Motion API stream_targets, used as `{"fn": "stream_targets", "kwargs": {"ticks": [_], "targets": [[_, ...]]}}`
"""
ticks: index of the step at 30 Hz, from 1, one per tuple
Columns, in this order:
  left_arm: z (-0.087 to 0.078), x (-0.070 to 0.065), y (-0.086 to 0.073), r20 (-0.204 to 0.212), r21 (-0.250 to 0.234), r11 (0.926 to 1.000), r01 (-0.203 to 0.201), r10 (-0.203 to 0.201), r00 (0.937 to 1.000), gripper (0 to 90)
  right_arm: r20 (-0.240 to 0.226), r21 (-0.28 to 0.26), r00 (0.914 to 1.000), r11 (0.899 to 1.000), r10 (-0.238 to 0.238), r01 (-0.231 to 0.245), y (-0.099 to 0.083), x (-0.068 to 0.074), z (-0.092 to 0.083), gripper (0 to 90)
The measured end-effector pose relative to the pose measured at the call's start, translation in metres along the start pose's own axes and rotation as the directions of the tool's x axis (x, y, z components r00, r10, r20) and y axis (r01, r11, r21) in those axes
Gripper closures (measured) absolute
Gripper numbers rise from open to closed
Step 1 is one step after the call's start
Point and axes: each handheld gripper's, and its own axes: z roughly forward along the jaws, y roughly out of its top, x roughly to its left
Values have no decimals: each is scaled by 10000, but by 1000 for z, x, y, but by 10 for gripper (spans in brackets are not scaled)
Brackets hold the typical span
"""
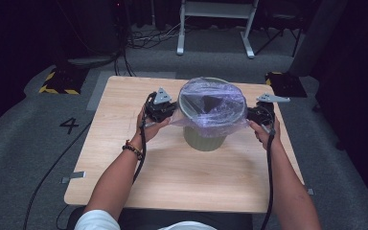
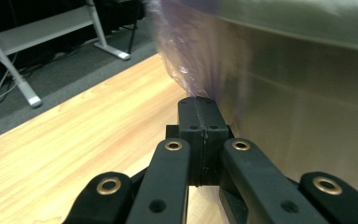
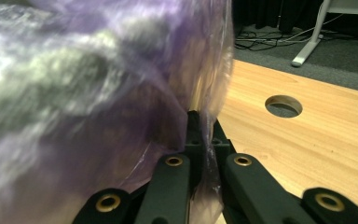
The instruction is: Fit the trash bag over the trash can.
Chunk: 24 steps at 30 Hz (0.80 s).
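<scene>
1. A bin (image 1: 206,136) stands upright near the middle of the worktop (image 1: 124,158), between the two hands.
2. A purple bag (image 1: 213,108) is draped over the bin's rim and hangs partway down the outside wall; the lower wall is bare.
3. The left tongs (image 1: 172,111) sit just beside the bin's left side, at the level of the bag's skirt. The left hand (image 1: 151,125) grips the body from below.
4. In the left gripper view, the left tongs (image 2: 202,112) are fully closed, pad against pad, with the tips at the bottom edge of the bag (image 2: 191,60). Bag film runs up from the tips; whether any is pinched between the pads cannot be told. The bin wall (image 2: 307,107) lies just beside the tongs.
5. The right tongs (image 1: 249,115) sit at the bin's right side, against the bag. The right hand (image 1: 267,132) holds the body.
6. In the right gripper view, the right tongs (image 3: 204,135) are closed on a fold of bag (image 3: 98,93) film, which passes between the pads.
7. A round hole (image 3: 283,106) lies in the worktop, well apart from the right tongs.
8. A cable (image 1: 141,158) trails from the left tongs along the forearm.
</scene>
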Motion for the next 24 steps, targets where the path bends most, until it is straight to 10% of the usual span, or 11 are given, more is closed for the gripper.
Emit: {"fn": "stream_targets", "kwargs": {"ticks": [8,14,18,24], "targets": [[-24,-8,-11,151,22,9997,-252,252,9996,898,-399,-215,9992,9997,-98,90,-11,7,-14,900],[-55,-2,-14,-827,-499,9985,233,-274,9962,485,172,-205,9985,9985,-514,517,-11,9,-25,829],[-80,1,-8,-181,-1468,9884,383,-414,9990,348,863,-603,9941,9956,-660,714,0,7,-40,676],[-108,-26,5,783,-1844,9797,-782,940,9925,283,1448,-947,9856,9903,-876,1019,15,3,-65,491]]}}
